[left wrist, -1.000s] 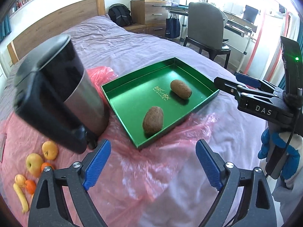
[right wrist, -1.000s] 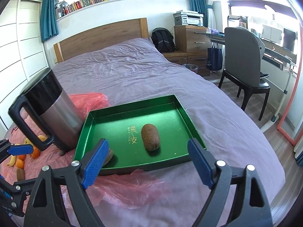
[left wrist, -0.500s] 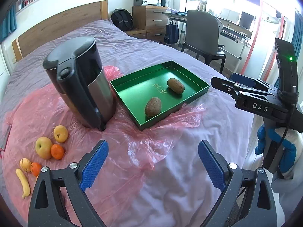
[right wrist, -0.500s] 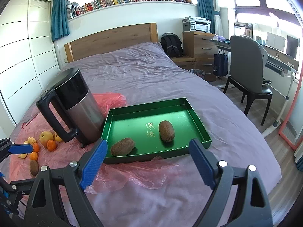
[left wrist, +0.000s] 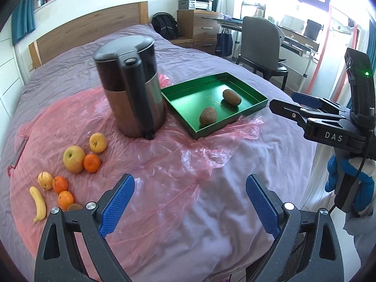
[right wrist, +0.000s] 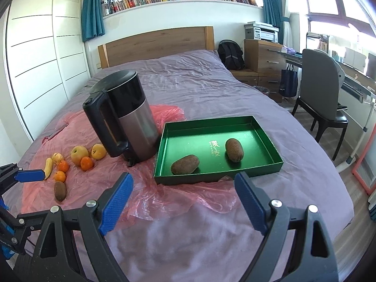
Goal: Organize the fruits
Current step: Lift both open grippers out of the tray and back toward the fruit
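So far, only a small part of the sorting appears done: two kiwis (right wrist: 185,164) (right wrist: 234,150) are seen lying inside the green tray (right wrist: 263,129), apart from each other, while the rest of the fruit is still spread on the pink plastic sheet (left wrist: 164,164) over the bed (right wrist: 188,75). Left outside the tray are an apple (left wrist: 73,159), a yellow fruit (left wrist: 97,142), three oranges (left wrist: 92,163) (left wrist: 60,184) (left wrist: 65,199), a small yellowish fruit (left wrist: 45,180), a banana (left wrist: 38,204) and one more kiwi (right wrist: 60,190). A kettle (left wrist: 131,94) stands between this group and the tray, just beside the tray's near-left wall.

Both tools are held empty above the bed's near edge. The fingers of the left gripper (left wrist: 189,208) are spread wide with nothing between them; the loose fruit lies at about ten o'clock from them, near but not touched, and the tray at about one o'clock, farther off. The right gripper (right wrist: 183,202) is likewise held with its fingers apart and empty; the tray is found at twelve o'clock just beyond them, and the loose fruit at about ten o'clock, well apart. Most of the work is judged still to be done.
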Action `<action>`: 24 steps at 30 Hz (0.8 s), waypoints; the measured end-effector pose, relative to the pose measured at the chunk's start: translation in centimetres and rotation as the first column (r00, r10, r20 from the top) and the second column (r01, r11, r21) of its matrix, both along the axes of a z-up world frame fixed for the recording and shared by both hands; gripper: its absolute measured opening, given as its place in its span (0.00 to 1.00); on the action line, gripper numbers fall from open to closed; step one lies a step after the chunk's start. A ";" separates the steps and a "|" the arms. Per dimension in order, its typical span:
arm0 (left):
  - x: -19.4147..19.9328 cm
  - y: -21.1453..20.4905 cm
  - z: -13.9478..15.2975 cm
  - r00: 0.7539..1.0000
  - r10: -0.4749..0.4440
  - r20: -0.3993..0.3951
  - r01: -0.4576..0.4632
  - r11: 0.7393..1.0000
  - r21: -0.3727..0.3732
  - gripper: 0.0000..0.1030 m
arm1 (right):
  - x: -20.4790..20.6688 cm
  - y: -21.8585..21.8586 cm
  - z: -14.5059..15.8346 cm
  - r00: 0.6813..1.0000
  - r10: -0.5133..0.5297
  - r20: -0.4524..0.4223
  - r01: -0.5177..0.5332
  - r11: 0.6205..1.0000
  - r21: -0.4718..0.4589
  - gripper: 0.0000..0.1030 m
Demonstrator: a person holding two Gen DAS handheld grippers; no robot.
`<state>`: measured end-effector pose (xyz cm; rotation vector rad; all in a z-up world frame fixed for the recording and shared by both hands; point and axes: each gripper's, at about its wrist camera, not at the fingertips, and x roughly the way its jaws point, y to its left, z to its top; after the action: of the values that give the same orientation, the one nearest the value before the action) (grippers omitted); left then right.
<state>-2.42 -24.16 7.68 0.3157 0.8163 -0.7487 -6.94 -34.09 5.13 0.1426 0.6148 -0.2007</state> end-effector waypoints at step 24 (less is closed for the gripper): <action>2.3 16.6 -2.7 0.959 0.279 -0.052 -0.283 0.956 -0.075 0.91 | 1.7 12.5 -0.4 0.974 0.218 -0.068 -0.221 0.974 -0.040 1.00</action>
<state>-0.10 -7.57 4.98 0.1068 0.8463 -0.5209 -5.24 -21.59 4.71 0.0218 0.6828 -0.0056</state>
